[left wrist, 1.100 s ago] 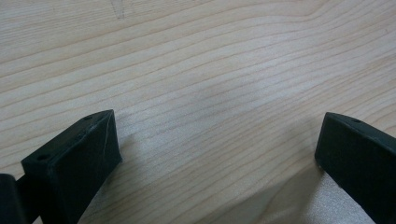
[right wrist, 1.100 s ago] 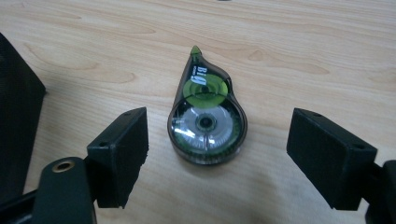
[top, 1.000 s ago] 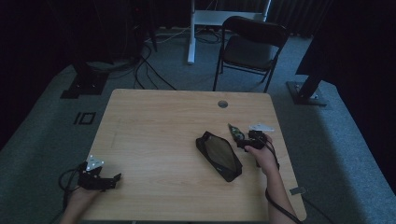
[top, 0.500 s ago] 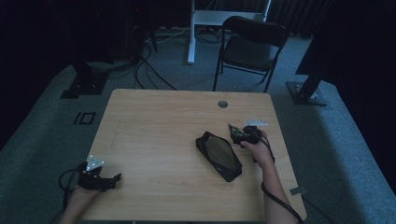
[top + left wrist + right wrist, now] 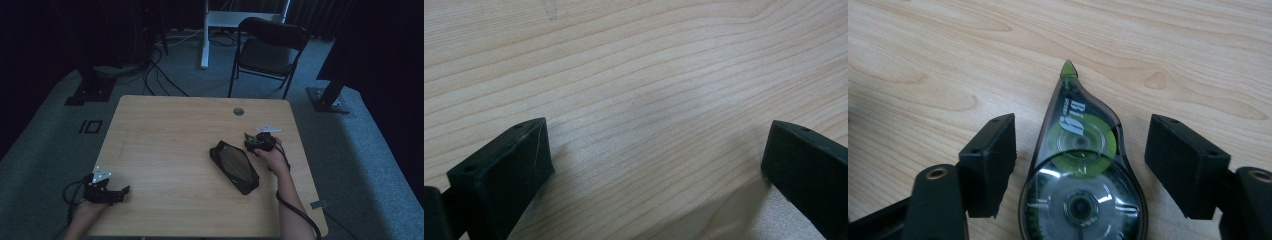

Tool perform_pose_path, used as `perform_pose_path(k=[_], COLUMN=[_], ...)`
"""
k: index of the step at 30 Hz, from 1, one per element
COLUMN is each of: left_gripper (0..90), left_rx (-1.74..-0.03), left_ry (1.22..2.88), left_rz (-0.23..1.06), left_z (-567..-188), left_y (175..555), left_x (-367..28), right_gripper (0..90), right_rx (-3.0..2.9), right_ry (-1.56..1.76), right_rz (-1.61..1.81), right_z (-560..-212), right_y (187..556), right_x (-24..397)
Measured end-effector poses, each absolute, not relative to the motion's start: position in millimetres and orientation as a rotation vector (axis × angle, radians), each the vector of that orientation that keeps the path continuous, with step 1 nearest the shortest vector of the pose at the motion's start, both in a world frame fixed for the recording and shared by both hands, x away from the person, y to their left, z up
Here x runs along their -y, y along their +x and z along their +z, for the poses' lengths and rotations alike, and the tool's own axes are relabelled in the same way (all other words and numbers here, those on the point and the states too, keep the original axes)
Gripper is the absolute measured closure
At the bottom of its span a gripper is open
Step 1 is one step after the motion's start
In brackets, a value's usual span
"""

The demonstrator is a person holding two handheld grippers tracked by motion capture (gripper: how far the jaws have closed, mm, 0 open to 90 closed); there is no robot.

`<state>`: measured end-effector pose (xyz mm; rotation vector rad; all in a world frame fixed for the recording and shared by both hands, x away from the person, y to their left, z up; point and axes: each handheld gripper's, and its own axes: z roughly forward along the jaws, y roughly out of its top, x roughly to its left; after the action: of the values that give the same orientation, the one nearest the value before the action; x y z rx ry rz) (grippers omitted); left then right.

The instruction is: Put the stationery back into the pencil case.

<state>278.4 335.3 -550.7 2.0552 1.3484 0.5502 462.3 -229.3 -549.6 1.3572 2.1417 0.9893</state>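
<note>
Left gripper [image 5: 107, 192] rests at the near left corner of the tabletop [image 5: 170, 145], jaws wide apart; left gripper view has bare wood grain between them. Mid-right, a black pouch [image 5: 234, 166] lies flat on the tabletop, angled. Just right of it, right gripper [image 5: 252, 144] in the person's hand, pointing far-left. High view is too dark to make out what sits there; right gripper view shows a correction tape dispenser [image 5: 1080, 180], green tip pointing away, lying on the wood between jaws that have just been closing, gaps both sides, pads not yet touching. Folding chair [image 5: 270, 50] on the floor beyond the far edge.
</note>
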Motion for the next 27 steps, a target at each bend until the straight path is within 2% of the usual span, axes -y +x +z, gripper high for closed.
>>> perform_pose_path(k=[5,6,7,8,21,27], left_gripper=[0.0,0.0,0.0,0.0,0.0,0.0], left_rx=[-1.348,-1.348,-1.349,-1.348,-1.348,-1.348], left_ry=[2.055,2.055,2.055,2.055,2.055,2.055], left_rz=[0.550,0.550,0.550,0.550,0.550,0.550], left_z=[-551,-551,-551,-551,-551,-551], left_y=[278,278,278,278,278,278], left_x=[-335,-335,-335,-335,-335,-335], right_gripper=[35.3,37.9,46.7,48.9,50.1,50.2], right_rx=[-2.144,-2.153,-2.152,-2.148,-2.145,-2.129], right_ry=[1.334,1.318,1.316,1.317,1.368,1.380], right_rz=[0.970,0.978,0.981,0.980,0.936,0.976], right_z=[-550,-550,-549,-549,-531,-507], right_y=[463,463,463,463,459,446], right_x=[228,226,225,225,227,230])
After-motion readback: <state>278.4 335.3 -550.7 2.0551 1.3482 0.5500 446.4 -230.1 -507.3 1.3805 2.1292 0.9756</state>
